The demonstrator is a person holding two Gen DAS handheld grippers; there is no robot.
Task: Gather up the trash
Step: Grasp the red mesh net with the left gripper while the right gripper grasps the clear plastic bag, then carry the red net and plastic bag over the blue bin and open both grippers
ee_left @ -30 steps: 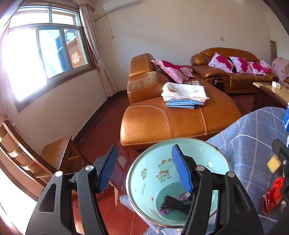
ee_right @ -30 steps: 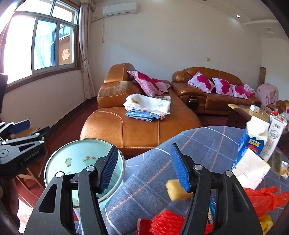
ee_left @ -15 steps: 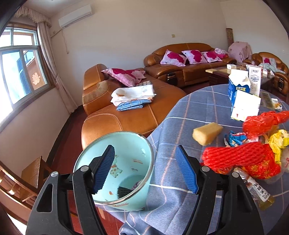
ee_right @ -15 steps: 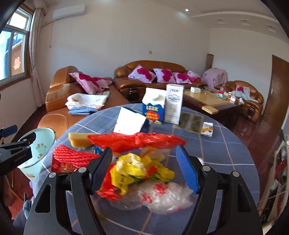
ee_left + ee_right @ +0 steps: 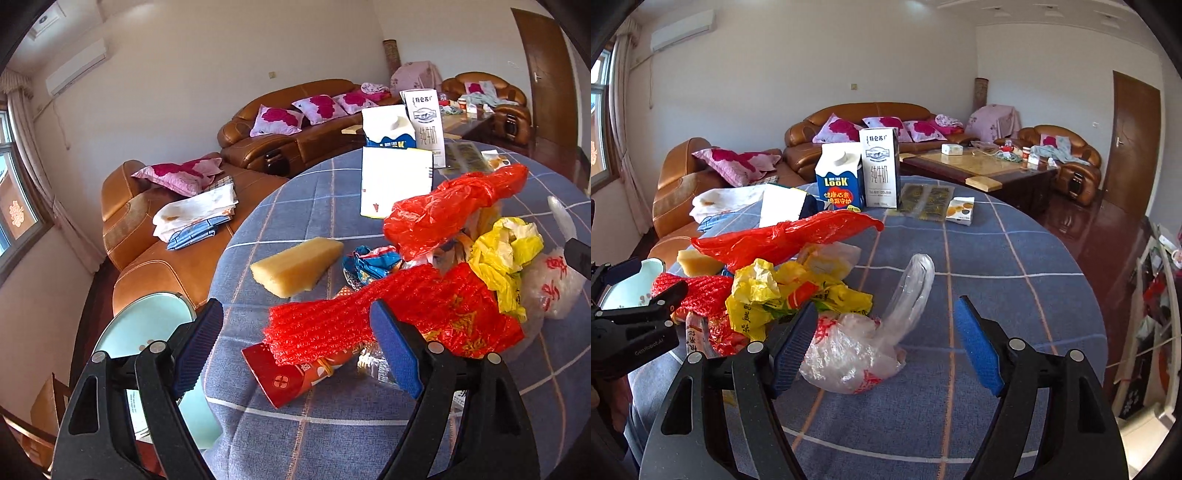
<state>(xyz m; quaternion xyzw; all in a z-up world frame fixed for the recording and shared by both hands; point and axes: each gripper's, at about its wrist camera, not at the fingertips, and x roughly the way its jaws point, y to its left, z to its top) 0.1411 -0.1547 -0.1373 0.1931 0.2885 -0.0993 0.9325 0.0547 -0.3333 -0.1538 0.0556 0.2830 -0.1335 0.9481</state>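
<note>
Red foam netting (image 5: 332, 325) lies straight in front of my left tongs (image 5: 295, 354), between the two blue pads, but the pads do not touch it; these tongs are wide open and hold nothing. Under the netting I see a red packet (image 5: 280, 380), and behind it a yellow sponge (image 5: 299, 266) on the blue checked tablecloth (image 5: 332, 435). To the left of my left tongs, below the table edge, stands the pale green basin (image 5: 147, 325). My right tongs (image 5: 886, 347) are open too and empty. A clear plastic bag (image 5: 857, 358) with red print sits between their pads, close to the left pad. Further left of them is the pile: a yellow bag (image 5: 764, 291) and a red bag (image 5: 783, 236). Far ahead stand two milk cartons (image 5: 860, 173).
</note>
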